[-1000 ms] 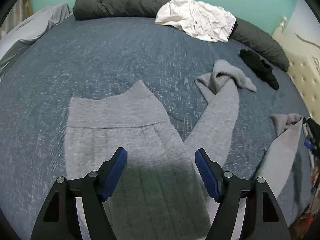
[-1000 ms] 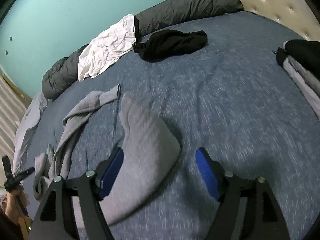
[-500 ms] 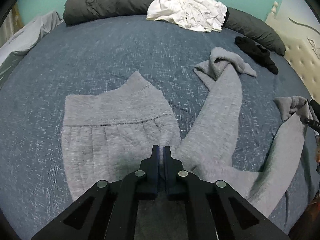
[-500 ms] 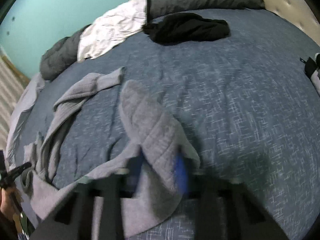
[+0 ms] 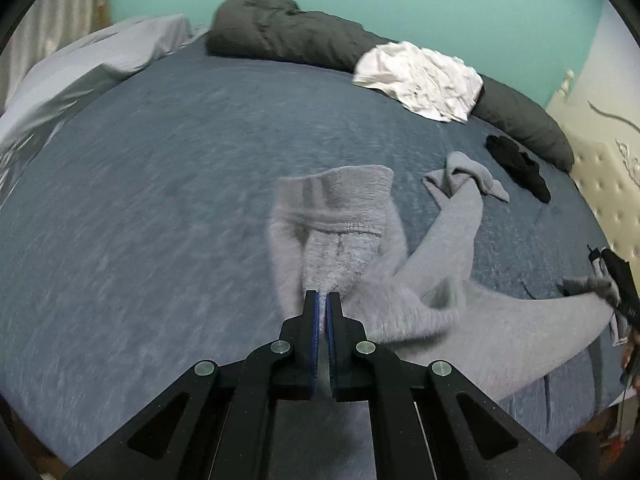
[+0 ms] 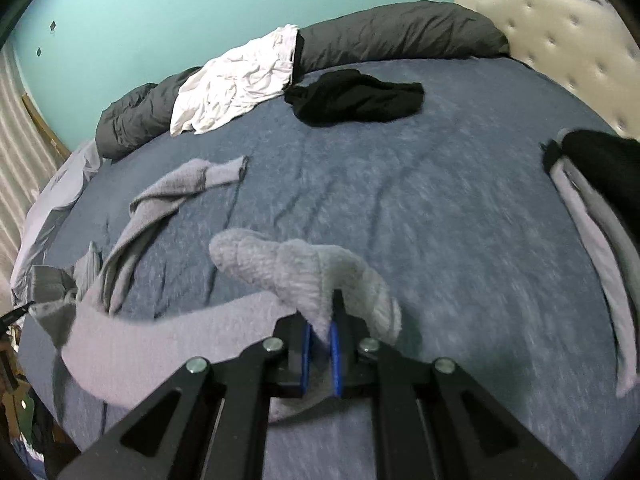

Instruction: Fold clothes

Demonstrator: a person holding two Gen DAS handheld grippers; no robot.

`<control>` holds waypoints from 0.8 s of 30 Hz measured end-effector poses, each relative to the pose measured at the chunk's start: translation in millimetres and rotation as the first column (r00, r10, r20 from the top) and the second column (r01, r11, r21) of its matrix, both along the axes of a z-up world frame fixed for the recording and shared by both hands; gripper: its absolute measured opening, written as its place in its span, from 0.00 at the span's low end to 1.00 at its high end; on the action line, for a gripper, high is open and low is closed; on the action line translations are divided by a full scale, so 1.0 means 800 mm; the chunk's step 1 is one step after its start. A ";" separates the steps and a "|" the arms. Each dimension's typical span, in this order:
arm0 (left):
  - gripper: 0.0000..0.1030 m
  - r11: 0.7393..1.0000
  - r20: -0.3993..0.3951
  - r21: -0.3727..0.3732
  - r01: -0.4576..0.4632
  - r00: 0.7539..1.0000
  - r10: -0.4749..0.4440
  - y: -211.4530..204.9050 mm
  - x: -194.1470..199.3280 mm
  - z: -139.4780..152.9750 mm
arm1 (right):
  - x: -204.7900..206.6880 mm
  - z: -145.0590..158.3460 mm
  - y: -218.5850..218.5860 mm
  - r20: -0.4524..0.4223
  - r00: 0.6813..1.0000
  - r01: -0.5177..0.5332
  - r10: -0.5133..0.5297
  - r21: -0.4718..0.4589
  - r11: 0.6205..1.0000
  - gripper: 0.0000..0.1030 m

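Observation:
A grey knitted sweater (image 5: 344,236) hangs stretched between both grippers above the blue bed (image 5: 152,184). My left gripper (image 5: 321,300) is shut on the sweater's edge, and the ribbed hem droops in front of it. One sleeve (image 5: 460,216) trails away to the right across the bed. In the right wrist view my right gripper (image 6: 319,326) is shut on another bunched part of the sweater (image 6: 292,272), with the fabric draped over its fingers. The sleeve (image 6: 160,208) lies off to the left there.
A white garment (image 5: 420,76) lies on a dark grey duvet roll (image 5: 280,36) at the bed's far side. A black garment (image 6: 356,96) lies near it. A folded stack (image 6: 592,184) sits at the right edge by the tufted headboard (image 6: 560,40).
Both grippers went from open to shut on the sweater. They have since lifted it off the bed, so the flat body now hangs bunched between them.

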State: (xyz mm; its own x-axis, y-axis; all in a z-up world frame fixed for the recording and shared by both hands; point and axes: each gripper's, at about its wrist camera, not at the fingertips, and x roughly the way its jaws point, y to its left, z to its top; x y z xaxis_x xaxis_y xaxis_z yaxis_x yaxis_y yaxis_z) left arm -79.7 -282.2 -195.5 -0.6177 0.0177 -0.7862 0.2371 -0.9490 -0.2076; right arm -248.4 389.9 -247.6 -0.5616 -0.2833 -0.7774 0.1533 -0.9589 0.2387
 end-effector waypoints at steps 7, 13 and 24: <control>0.03 0.998 0.061 0.042 -0.052 0.997 0.049 -0.024 0.072 -0.026 | 0.068 -0.040 0.024 0.088 0.996 0.017 -0.016 -0.009 1.000 0.07; 0.05 0.992 0.119 0.077 -0.099 0.989 0.089 -0.036 0.095 -0.048 | 0.098 -0.061 0.042 0.171 0.985 0.013 -0.015 0.011 1.000 0.30; 0.44 0.998 0.020 0.015 -0.059 0.998 0.059 -0.013 0.050 0.014 | 0.087 0.022 0.065 0.015 0.999 0.051 -0.050 -0.055 0.997 0.52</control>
State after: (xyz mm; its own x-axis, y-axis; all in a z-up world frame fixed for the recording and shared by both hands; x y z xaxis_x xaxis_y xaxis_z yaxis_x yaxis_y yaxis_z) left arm -39.4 -292.5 -184.1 -0.6030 -0.0056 -0.7978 0.2964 -0.9300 -0.2174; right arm -178.5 441.8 -229.7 -0.5654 -0.2974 -0.7694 0.1013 -0.9507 0.2930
